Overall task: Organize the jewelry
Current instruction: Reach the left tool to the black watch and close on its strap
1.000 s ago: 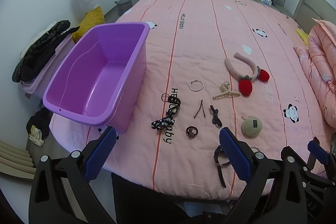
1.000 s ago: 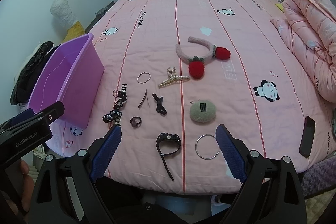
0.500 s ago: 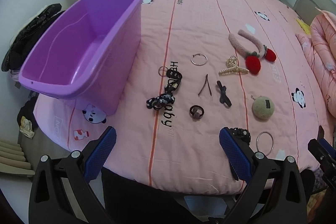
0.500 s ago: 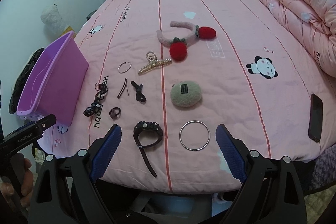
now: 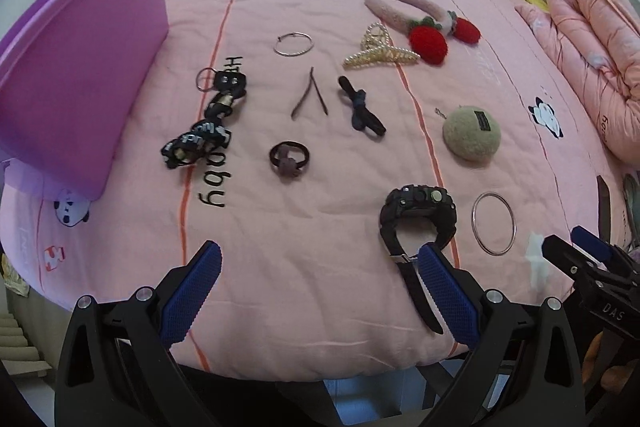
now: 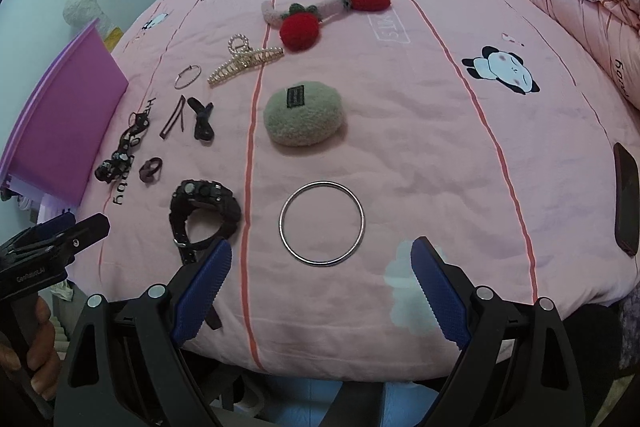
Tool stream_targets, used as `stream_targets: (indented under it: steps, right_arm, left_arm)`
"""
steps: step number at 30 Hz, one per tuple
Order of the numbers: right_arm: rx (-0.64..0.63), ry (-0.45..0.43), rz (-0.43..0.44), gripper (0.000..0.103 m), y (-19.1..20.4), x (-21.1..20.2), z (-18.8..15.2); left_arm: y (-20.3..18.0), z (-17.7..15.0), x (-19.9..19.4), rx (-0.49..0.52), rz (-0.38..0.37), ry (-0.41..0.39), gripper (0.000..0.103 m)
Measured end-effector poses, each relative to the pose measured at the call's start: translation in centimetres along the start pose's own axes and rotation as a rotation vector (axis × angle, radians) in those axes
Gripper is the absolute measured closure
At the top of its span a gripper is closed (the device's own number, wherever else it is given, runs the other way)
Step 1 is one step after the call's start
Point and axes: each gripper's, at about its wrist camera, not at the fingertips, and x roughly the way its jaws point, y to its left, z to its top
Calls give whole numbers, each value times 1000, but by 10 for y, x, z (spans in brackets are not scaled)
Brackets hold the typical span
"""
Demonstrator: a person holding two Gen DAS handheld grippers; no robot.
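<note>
A purple bin (image 5: pixel 76 79) sits at the bed's left edge; the jewelry lies scattered to its right. Both grippers, left (image 5: pixel 320 291) and right (image 6: pixel 322 277), hover with jaws wide, empty. The thin bangle (image 6: pixel 322 222) lies flat and could slip the jaws.

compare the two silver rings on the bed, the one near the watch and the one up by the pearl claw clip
The silver bangle by the black watch is the larger, a smooth, closed hoop lying close to the right gripper. The silver hoop left of the pearl claw clip is smaller, thinner, looks twisted and shows a small join at its top; it lies farther up the bed. Both lie flat on the pink bedspread, ungripped.
</note>
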Motion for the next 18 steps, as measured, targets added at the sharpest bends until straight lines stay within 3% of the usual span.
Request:
stream_targets:
  steps: [18]
  right_arm:
    - [-22,71,7,16,-7,61,-5]
  left_arm:
    - [-30,-1,60,30,41,26,6]
